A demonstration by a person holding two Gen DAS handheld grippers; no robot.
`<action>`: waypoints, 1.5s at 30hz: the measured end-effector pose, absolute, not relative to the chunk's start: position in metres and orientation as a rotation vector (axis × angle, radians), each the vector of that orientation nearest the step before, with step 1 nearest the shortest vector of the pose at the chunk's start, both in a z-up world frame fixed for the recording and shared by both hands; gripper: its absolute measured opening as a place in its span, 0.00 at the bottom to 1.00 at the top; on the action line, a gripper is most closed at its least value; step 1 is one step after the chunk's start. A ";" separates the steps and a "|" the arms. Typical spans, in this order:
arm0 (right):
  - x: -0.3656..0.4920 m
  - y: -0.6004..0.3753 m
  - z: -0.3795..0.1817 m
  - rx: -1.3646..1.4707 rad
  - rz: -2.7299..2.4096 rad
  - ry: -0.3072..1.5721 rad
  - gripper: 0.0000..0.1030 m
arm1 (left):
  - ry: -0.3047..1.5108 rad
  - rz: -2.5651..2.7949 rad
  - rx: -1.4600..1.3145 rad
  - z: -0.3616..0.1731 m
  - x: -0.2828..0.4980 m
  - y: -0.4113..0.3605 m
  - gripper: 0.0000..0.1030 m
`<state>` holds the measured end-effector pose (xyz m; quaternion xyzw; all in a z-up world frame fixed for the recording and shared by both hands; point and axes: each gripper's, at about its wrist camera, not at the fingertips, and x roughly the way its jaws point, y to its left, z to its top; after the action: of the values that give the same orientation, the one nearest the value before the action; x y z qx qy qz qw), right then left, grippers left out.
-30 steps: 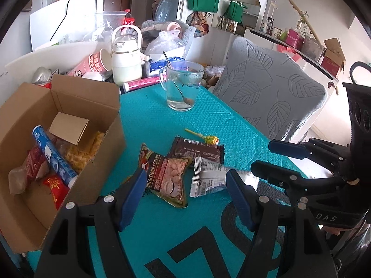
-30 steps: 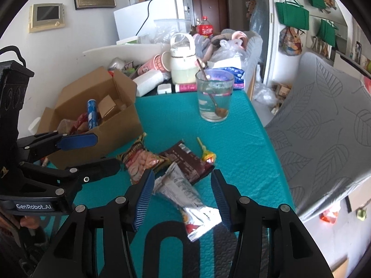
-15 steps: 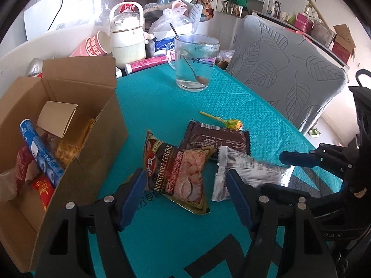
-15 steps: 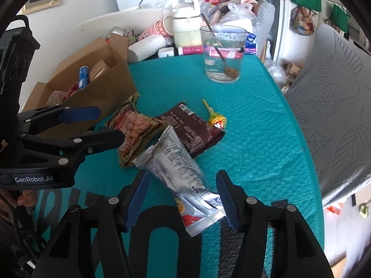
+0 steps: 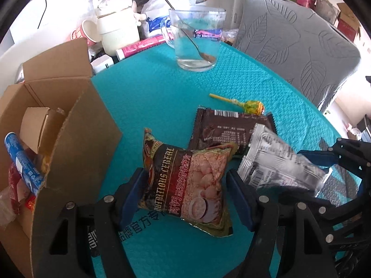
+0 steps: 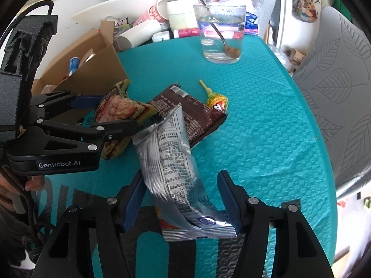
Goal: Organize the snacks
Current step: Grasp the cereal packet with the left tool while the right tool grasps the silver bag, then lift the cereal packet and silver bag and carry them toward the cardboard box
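Note:
A cereal snack bag (image 5: pixel 185 180) lies on the teal table between the open fingers of my left gripper (image 5: pixel 185 197); it also shows in the right wrist view (image 6: pixel 116 108). A silver packet (image 6: pixel 174 173) lies between the open fingers of my right gripper (image 6: pixel 180 199); it also shows in the left wrist view (image 5: pixel 276 162). A brown packet (image 5: pixel 231 127) lies under both, with a yellow lollipop (image 5: pixel 250 105) beside it. An open cardboard box (image 5: pixel 69 134) at the left holds several snacks, among them a blue tube (image 5: pixel 20 162).
A glass mug with a spoon (image 5: pixel 197 39) stands at the table's far side. Behind it are a white kettle (image 5: pixel 116 27), a paper cup (image 5: pixel 83 32) and a pink tube (image 5: pixel 141 46). A grey leaf-pattern chair (image 5: pixel 296 46) stands at the right.
Both grippers have moved forward and down toward the snacks. The left one now straddles the cereal bag, the right one the silver packet. Both stay open.

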<state>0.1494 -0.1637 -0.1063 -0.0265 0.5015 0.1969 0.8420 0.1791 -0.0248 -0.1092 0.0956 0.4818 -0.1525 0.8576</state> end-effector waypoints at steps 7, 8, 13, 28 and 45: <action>0.143 -0.166 -0.109 -0.041 0.435 1.052 0.42 | 1.001 -0.316 0.181 -0.113 0.173 -0.023 0.65; 0.141 -0.166 -0.109 -0.045 0.438 1.051 0.41 | 1.003 -0.323 0.181 -0.112 0.170 -0.023 0.62; 0.131 -0.165 -0.109 -0.039 0.450 1.054 0.40 | 1.026 -0.350 0.166 -0.108 0.150 -0.025 0.61; 0.069 -0.172 -0.105 -0.050 0.465 1.058 0.39 | 1.077 -0.333 0.117 -0.103 0.068 -0.025 0.61; 0.036 -0.173 -0.110 -0.068 0.477 1.061 0.46 | 1.106 -0.297 0.163 -0.120 0.050 -0.039 0.77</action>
<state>0.0355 -0.1728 -0.1096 -0.0319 0.5009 0.2254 0.8350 0.0503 -0.0387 -0.1203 0.0771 0.5226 -0.1403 0.8374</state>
